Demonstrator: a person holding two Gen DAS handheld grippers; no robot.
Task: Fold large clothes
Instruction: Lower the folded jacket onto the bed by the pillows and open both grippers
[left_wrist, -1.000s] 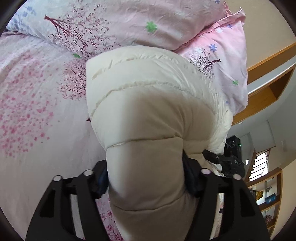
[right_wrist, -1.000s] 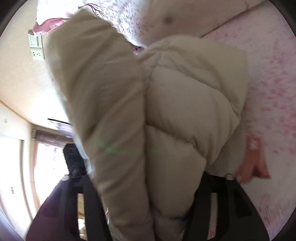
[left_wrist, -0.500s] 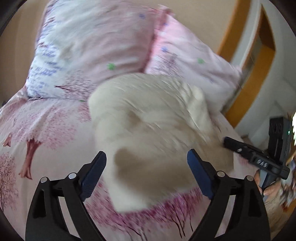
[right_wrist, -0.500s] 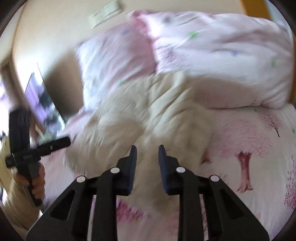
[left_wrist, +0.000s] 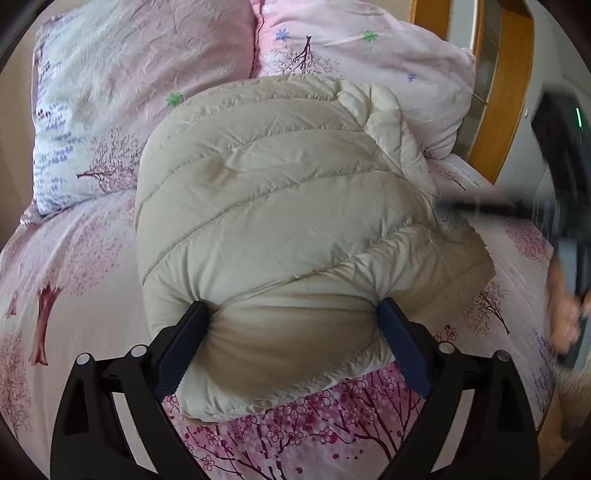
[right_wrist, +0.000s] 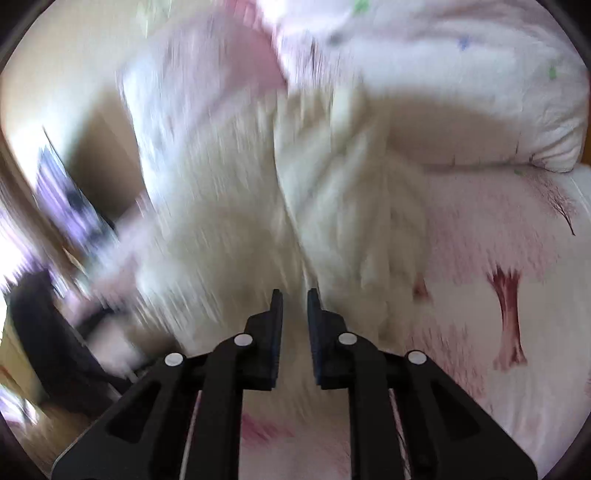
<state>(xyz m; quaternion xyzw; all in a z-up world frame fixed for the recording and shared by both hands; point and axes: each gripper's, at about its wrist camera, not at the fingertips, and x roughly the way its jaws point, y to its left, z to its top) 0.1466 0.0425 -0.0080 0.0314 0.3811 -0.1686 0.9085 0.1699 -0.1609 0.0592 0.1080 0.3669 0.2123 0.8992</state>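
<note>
Left gripper (left_wrist: 291, 332): blue-padded fingers (left_wrist: 177, 347) were spread wide, one on each side of the near end of the cream puffer jacket (left_wrist: 288, 206). Both pads pressed into the padding, which bulged between them, so the fingers pinched the folded bundle at its near edge. The gripper pointed forward and slightly down along the bed, toward the pillows.

The jacket lay as a rolled, quilted bundle on the pink blossom-print bedsheet (left_wrist: 74, 295). Its far end rested against two pillows (left_wrist: 140, 74) at the head of the bed. A wooden frame (left_wrist: 506, 110) stood past the right-hand pillow.

Right gripper (right_wrist: 295, 317): fingers (right_wrist: 275, 332) were nearly together, with a narrow gap between the pads. Nothing was visibly gripped in that gap. The tips sat just short of the jacket (right_wrist: 332, 192), which filled the middle of this view; whether they touched the fabric could not be told because the frame was strongly motion-blurred. The gripper pointed toward the pillows (right_wrist: 461, 81), with the bedsheet (right_wrist: 517, 295) beneath and to its right.

In the left wrist view, the right gripper (left_wrist: 480, 206) appeared as a dark blurred shape at the right edge, held by the person's hand (left_wrist: 565, 314), beside the jacket's right side.
</note>
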